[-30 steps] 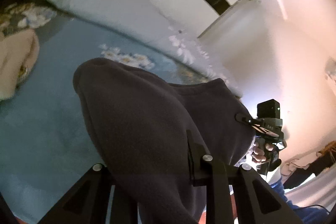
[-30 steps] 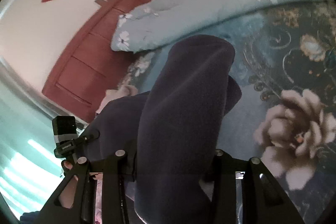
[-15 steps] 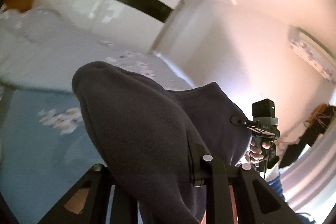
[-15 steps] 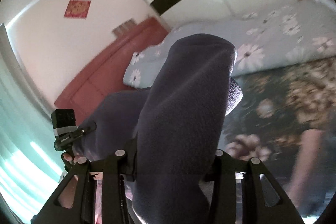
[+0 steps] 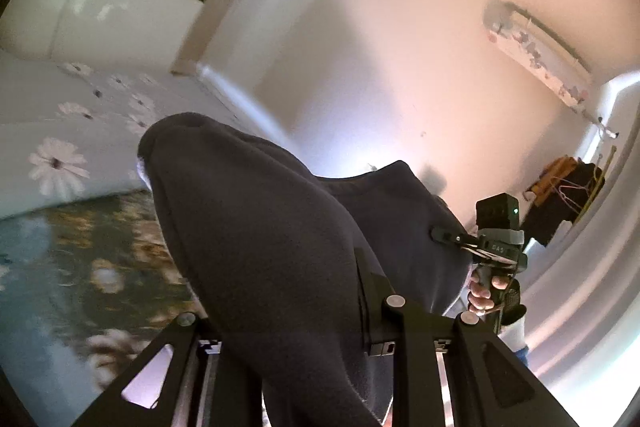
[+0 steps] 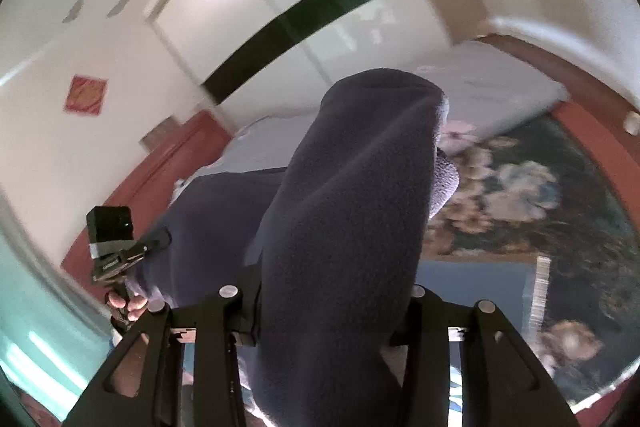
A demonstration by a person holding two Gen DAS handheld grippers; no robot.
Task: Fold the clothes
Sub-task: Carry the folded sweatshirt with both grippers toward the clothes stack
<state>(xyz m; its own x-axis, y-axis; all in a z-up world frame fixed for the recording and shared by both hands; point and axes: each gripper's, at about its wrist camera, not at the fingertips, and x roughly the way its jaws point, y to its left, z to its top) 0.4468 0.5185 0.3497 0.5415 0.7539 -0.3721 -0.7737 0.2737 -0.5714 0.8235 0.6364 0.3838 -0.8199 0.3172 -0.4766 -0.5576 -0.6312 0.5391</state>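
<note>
Dark navy fleece, thick and nubbly, fills the middle of both of your views: the garment (image 5: 256, 247) hangs in soft rounded folds, lifted clear above the bed (image 5: 80, 267).

In your left wrist view, left of the garment, lies the pale duvet (image 5: 60, 131) printed with white daisies, and below it a darker floral bedspread, blurred. The left gripper (image 5: 288, 331) is clamped on the garment, its black angular arms disappearing under a bulging fold that drapes over them; the fingertips themselves are hidden by cloth. Right of the garment, your right hand (image 5: 486, 291) holds the other tool, whose slim black finger presses into the fleece edge. Beyond it, a smooth white wall carries a long air conditioner (image 5: 536, 55).

In your right wrist view, left of the garment (image 6: 352, 227), your left hand (image 6: 126, 303) holds its boxy black tool against a reddish wooden headboard (image 6: 176, 163). The right gripper (image 6: 320, 311) is closed on the garment, a tall column of fleece rising between its matte black arms. Right of the garment lies the bedspread (image 6: 540, 207) with big pale roses.
</note>
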